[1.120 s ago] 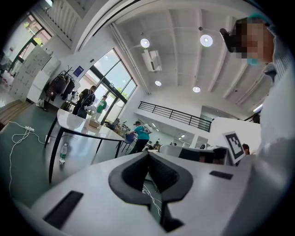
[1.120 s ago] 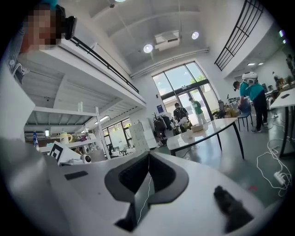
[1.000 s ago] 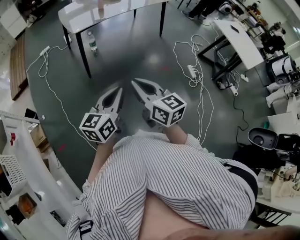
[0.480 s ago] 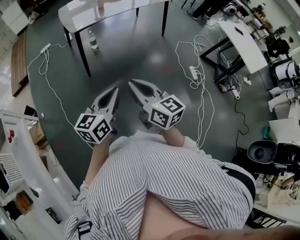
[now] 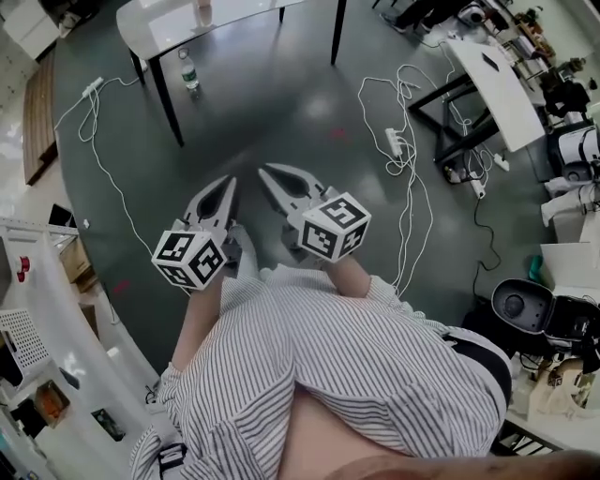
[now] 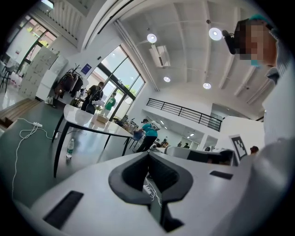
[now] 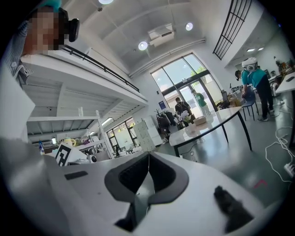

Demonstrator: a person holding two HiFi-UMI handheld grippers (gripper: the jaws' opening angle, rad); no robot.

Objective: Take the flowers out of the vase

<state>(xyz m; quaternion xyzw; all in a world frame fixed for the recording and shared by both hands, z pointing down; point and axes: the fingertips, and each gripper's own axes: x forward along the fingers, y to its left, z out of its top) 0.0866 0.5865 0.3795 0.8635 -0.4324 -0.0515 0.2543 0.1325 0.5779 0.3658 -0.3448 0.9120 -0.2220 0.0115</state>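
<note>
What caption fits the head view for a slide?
Left gripper and right gripper, both shut and empty, held over a grey floor near a table.

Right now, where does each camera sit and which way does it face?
Head view: on the head, facing steeply down at the floor; striped shirt, left gripper, right gripper show.
Left gripper view: on that gripper, facing the white table; shut jaws, shirt at right.
Right gripper view: likewise, facing the table; shut jaws, shirt at left.
Shared: all three show the table.
</note>
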